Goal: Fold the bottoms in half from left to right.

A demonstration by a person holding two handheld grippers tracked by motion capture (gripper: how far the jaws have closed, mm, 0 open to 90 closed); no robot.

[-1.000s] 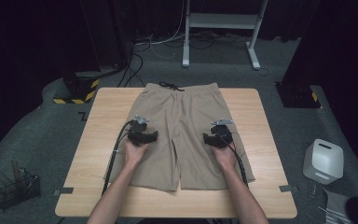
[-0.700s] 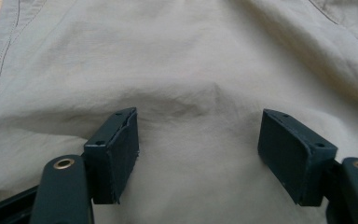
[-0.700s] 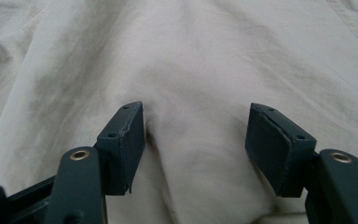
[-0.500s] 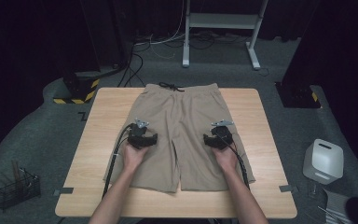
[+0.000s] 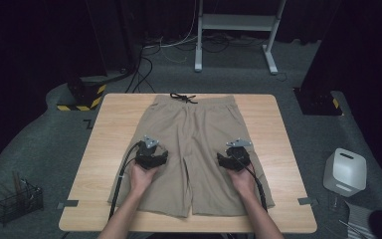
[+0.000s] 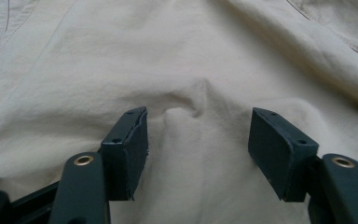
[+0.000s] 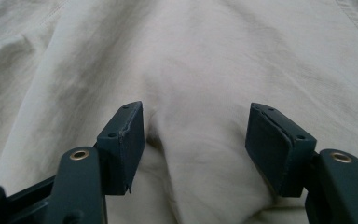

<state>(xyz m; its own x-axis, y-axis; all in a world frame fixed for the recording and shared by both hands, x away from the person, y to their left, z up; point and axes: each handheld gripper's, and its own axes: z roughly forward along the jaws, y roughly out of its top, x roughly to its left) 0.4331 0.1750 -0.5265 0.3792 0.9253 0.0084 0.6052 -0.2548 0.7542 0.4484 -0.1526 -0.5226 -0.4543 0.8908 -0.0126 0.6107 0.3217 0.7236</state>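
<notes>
Wooden tabletop (image 5: 109,149) on grey carpet in a dark room, with khaki shorts (image 5: 194,139) spread flat at its centre, waistband and black drawstring (image 5: 183,97) toward the far edge. Left gripper (image 6: 198,135) low over the left leg, jaws wide apart and just closing, a raised fold of fabric between the pads but not pinched. Right gripper (image 7: 196,135) likewise over the right leg, jaws wide apart astride a cloth ridge, nothing clamped.

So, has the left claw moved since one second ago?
Yes. The left claw has moved toward the person's edge of the table, away from the shorts' waistband; its jaws have just been closing over the fabric.
</notes>
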